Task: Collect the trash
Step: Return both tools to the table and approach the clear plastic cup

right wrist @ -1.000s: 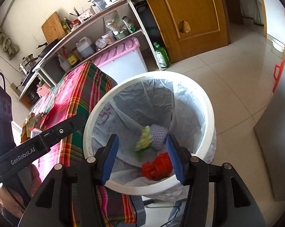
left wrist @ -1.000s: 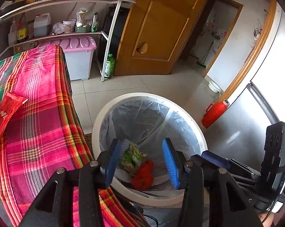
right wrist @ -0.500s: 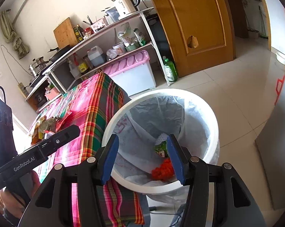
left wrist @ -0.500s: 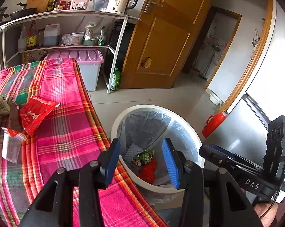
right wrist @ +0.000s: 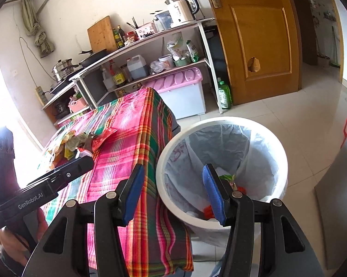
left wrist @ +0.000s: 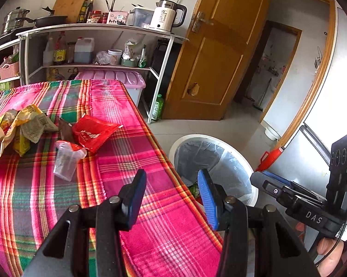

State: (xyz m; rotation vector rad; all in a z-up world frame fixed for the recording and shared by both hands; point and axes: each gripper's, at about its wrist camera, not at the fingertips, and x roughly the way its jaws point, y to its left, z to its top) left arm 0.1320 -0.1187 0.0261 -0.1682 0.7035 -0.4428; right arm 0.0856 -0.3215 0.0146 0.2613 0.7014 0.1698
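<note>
Trash is split between two places: some already lies at the bottom of the lined white bin (right wrist: 222,161) on the floor, just off the near right corner of the tabletop (left wrist: 132,143), and the rest waits on the checked cloth toward its left edge. There a red wrapper (left wrist: 92,133) lies flat, a clear plastic cup (left wrist: 66,160) on its side touches the wrapper's near edge, and a heap of crumpled yellow and printed wrappers (left wrist: 19,124) sits just beyond, against the left edge. Both tools are empty. The left claw (left wrist: 171,198) hangs over the near right edge of the tabletop with its blue pads parted and nothing between them; the right claw (right wrist: 172,192) is likewise spread and bare, straddling the gap between the cloth's hanging corner and the bin's rim. The step in hand looks like the trip between drops, with the next piece not yet reached for. The next move probably calls for carrying the left claw across the cloth to the cup or the red wrapper (the nearest pieces), coming down low enough for the pads to bracket a thin, flat edge. The wrapper may slide or buckle when pinched, and the cup could roll away, so a pinch on its rim seems safer.
</note>
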